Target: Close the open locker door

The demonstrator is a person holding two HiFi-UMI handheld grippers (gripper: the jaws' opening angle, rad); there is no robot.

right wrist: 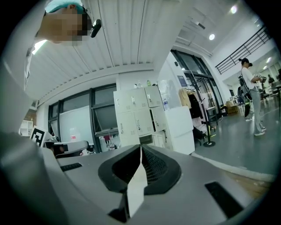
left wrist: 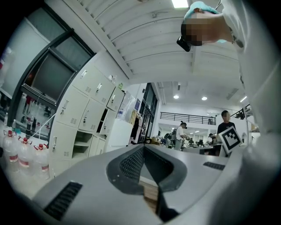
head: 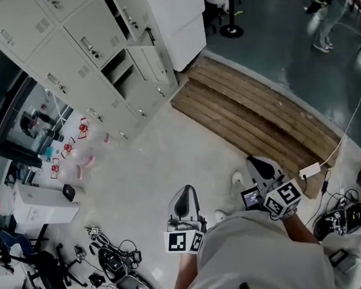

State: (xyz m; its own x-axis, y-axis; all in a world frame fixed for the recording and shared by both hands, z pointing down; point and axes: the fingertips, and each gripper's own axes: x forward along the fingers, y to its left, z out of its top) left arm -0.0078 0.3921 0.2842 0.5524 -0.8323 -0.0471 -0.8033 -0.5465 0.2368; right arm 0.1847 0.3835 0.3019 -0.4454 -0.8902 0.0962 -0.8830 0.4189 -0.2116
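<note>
The bank of pale lockers (head: 60, 57) stands at the far upper left of the head view. One compartment (head: 116, 67) gapes open, and its door (head: 134, 13) is swung out toward the white cabinet (head: 175, 15). Both grippers are held low by the person's body, a few steps from the lockers. My left gripper (head: 187, 191) is shut and empty, as is my right gripper (head: 255, 162). The left gripper view shows the lockers (left wrist: 83, 116) and the open shelf (left wrist: 81, 141) beyond the shut left gripper (left wrist: 143, 147). In the right gripper view the lockers (right wrist: 140, 112) stand past the shut right gripper (right wrist: 140, 147).
A low wooden platform (head: 256, 122) lies to the right of the lockers. Water bottles (head: 71, 153) stand at the lockers' left end. Cables and equipment (head: 117, 268) litter the floor at lower left. A power strip (head: 310, 171) lies at right. A person (head: 327, 7) walks at the far right.
</note>
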